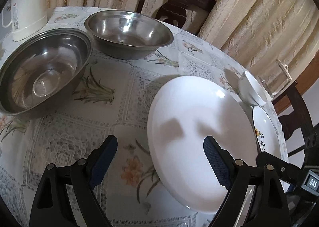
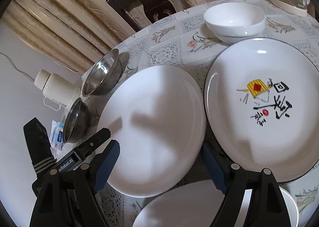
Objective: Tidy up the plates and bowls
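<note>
The left gripper (image 1: 160, 160) hangs above the desk (image 1: 103, 119) with its fingers (image 1: 105, 159) spread wide and nothing between them. Its right finger is over the near edge of a plain white plate (image 1: 195, 131), which lies flat on the flowered cloth. To the far left stand two steel bowls, the nearer steel bowl (image 1: 43, 71) and the farther steel bowl (image 1: 127, 33), close beside each other, with a white kettle (image 1: 28, 7) behind them.

The right gripper (image 2: 159, 165) also has its fingers (image 2: 107, 165) apart and empty, poised over the near rim of the same plain white plate (image 2: 151, 127). Just right of it lies a painted plate (image 2: 265, 107) with black lettering, its edge touching or nearly touching the plain one. A small white bowl (image 2: 234, 20) sits on the far side of the painted plate. Another white dish (image 2: 179, 207) shows at the near edge.
</note>
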A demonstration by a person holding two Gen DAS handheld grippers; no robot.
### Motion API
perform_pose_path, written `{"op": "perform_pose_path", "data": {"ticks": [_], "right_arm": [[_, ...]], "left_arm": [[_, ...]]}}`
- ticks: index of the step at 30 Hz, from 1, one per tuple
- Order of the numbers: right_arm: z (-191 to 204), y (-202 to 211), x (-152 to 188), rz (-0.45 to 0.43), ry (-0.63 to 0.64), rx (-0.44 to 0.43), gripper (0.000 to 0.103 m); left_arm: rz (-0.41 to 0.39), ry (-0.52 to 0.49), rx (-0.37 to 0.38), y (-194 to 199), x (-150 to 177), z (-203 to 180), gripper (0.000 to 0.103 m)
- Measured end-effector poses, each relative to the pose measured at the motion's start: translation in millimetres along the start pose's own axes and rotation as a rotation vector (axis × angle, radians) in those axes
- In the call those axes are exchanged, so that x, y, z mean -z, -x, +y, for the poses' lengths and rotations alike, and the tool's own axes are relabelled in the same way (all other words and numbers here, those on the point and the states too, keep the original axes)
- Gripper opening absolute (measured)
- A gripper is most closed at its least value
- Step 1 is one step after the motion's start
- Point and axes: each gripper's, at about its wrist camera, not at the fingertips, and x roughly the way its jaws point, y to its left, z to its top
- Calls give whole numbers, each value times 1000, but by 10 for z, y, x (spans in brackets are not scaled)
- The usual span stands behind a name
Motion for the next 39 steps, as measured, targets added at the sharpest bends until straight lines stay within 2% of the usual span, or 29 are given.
{"op": "perform_pose_path", "data": {"ticks": [9,11,13,15,18,21,22,33,39], "right_arm": [[62,-44,-75,-18,39,7,86],[65,-47,-65,-17,51,15,85],[66,-52,-54,-16,62,21,84],[62,-53,-46,-16,71,27,82],[50,-46,-45,-18,74,34,77],[16,-38,-45,-19,69,51,65],[5,-41,-44,-16,66,48,65],[118,-146,-49,24,116,22,64],[135,-168,-63,45,130,15,64]], "left_arm": [[-9,3,27,-57,-84,20,87],[-8,-2,39,-81,-95,0,81],[-5,-12,49,-106,-105,-30,69],[1,-17,66,-133,-116,-51,61],[-11,-13,76,-142,-120,-47,61],[-20,1,83,-133,-124,-7,55],[-22,7,82,-127,-124,7,52],[-71,17,12,178,56,45,51],[-53,54,12,150,143,174,51]]}}
